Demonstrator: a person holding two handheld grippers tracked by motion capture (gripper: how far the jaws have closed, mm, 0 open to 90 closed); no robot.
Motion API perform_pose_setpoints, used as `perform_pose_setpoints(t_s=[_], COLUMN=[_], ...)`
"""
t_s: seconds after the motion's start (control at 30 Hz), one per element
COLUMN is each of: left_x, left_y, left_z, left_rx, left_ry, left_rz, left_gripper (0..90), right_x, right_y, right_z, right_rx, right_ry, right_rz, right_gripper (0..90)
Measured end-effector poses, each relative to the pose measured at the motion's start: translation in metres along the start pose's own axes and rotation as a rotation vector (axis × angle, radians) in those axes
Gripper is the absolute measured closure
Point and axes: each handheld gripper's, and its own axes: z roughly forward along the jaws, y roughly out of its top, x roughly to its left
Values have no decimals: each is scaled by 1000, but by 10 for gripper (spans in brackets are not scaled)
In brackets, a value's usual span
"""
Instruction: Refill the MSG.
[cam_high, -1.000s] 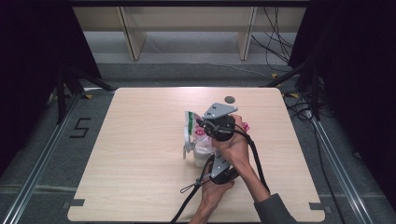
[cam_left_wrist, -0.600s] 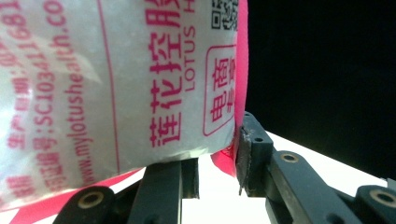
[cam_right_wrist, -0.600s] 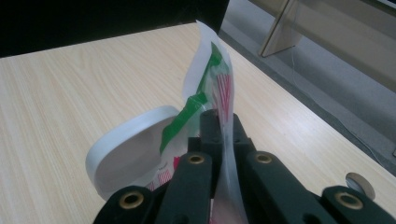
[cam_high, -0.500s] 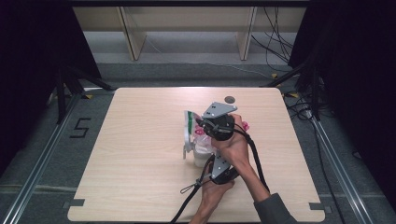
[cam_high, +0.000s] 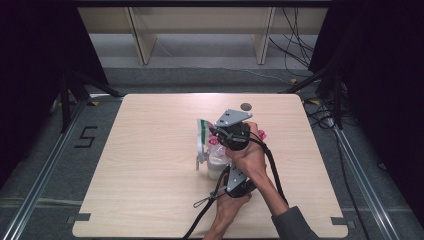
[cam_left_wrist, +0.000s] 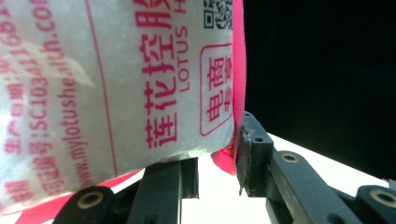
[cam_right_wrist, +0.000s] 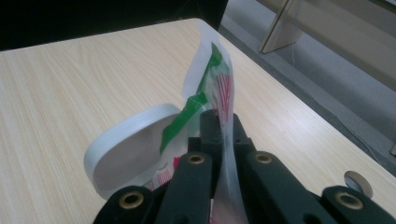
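Note:
My right gripper is shut on a thin clear sachet with green and red stripes, which stands up out of its jaws. From above, this gripper points left at mid-table and the sachet sticks out to its left. Closer to the person, my left gripper points away. It is shut on a white packet with pink print and a pink edge, its jaws closing on the packet's lower corner. A white round dish lies just beneath the sachet.
The light wooden table has a dark round grommet near its far edge, behind the grippers. Black cables trail from both grippers toward the person. Wooden shelf legs stand on the floor beyond the table.

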Motion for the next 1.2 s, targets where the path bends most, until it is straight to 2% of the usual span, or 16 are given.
perform_pose_setpoints(t_s=[0.13,0.17,0.3,0.47,0.5,0.63,0.7,0.77,0.83,0.87,0.93,0.97,1.0,1.03,1.07,1.2], left_x=[1,1,1,1,1,1,1,1,1,1,1,1,1,1,1,1], left_y=[0,0,0,0,0,0,0,0,0,0,0,0,1,1,1,1], left_z=[0,0,-1,-1,-1,0,0,-1,-1,-1,-1,-1,-1,-1,-1,-1], left_rx=[7,7,6,7,4,0,3,3,0,2,0,3,4,1,6,8], left_ry=[-3,-3,-5,-2,-2,1,3,7,6,-1,0,-2,-3,2,-5,-7], left_rz=[0,2,-2,-1,-2,-9,-8,-9,-9,-9,-7,-3,-3,-5,-1,-2], left_gripper=[723,724,724,724,724,724,724,724,724,724,724,724,724,725,724,724], right_x=[0,1,0,1,1,2,1,2,2,2,0,0,-1,-1,-1,-2], right_y=[0,0,0,0,0,0,1,0,0,1,1,1,1,2,1,1], right_z=[0,1,2,1,1,2,3,3,3,4,3,2,1,1,0,0], right_rx=[-5,7,7,7,6,15,11,22,28,15,16,9,4,9,1,4], right_ry=[-4,7,2,8,1,7,4,6,13,-3,9,0,2,16,-2,-1], right_rz=[-1,11,-10,7,-7,-5,-31,-10,-12,-18,-25,-13,-26,-24,-6,-8], right_gripper=[900,900,900,900,900,900,900,900,900,900,900,900,900,900,900,900])
